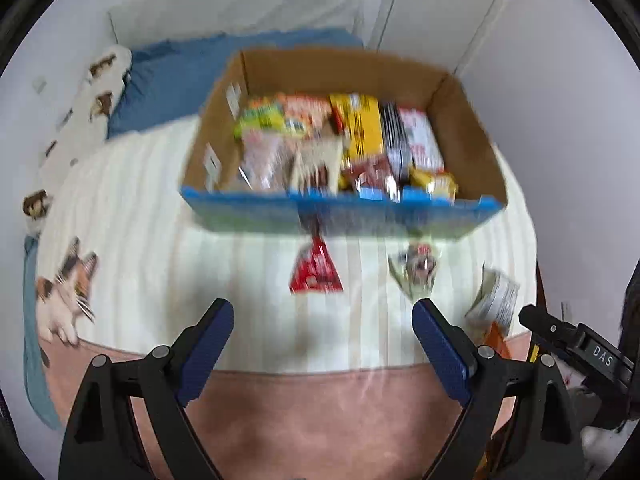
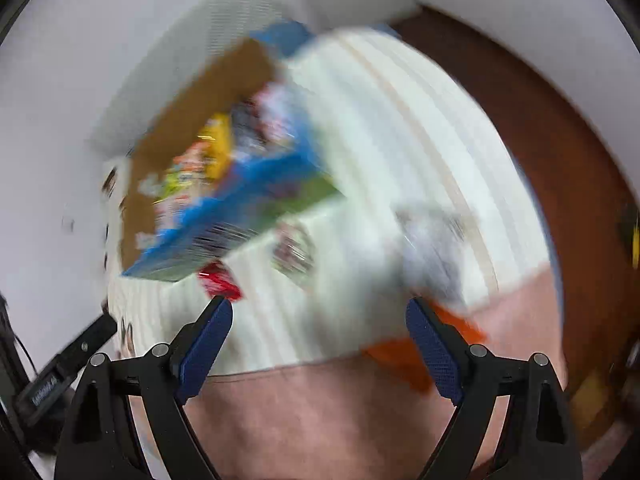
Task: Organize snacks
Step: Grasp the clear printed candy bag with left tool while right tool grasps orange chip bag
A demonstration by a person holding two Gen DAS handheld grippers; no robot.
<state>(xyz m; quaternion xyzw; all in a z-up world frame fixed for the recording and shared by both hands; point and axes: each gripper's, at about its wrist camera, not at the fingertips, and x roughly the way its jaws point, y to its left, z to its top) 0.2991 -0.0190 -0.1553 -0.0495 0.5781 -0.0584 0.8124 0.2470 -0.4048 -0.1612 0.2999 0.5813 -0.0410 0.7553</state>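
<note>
A cardboard box [image 1: 468, 132] with a blue front stands on the bed, filled with several snack packets [image 1: 360, 128]. Loose on the blanket in front of it lie a red packet [image 1: 316, 270], a pale green packet [image 1: 416, 270] and a white packet [image 1: 496, 296] over an orange one [image 1: 498, 340]. My left gripper [image 1: 323, 320] is open and empty, above the blanket just short of the red packet. My right gripper [image 2: 319, 320] is open and empty; its view is blurred, showing the box [image 2: 208, 80], the red packet [image 2: 220, 282] and the orange packet [image 2: 400, 354].
The bed carries a cream striped blanket [image 1: 160, 208] with a pink edge [image 1: 320, 412], a blue pillow [image 1: 168, 80] and a cat-print cover [image 1: 64, 292]. A white wall and closet door [image 1: 440, 4] stand behind. Brown floor [image 2: 560, 152] lies to the right of the bed.
</note>
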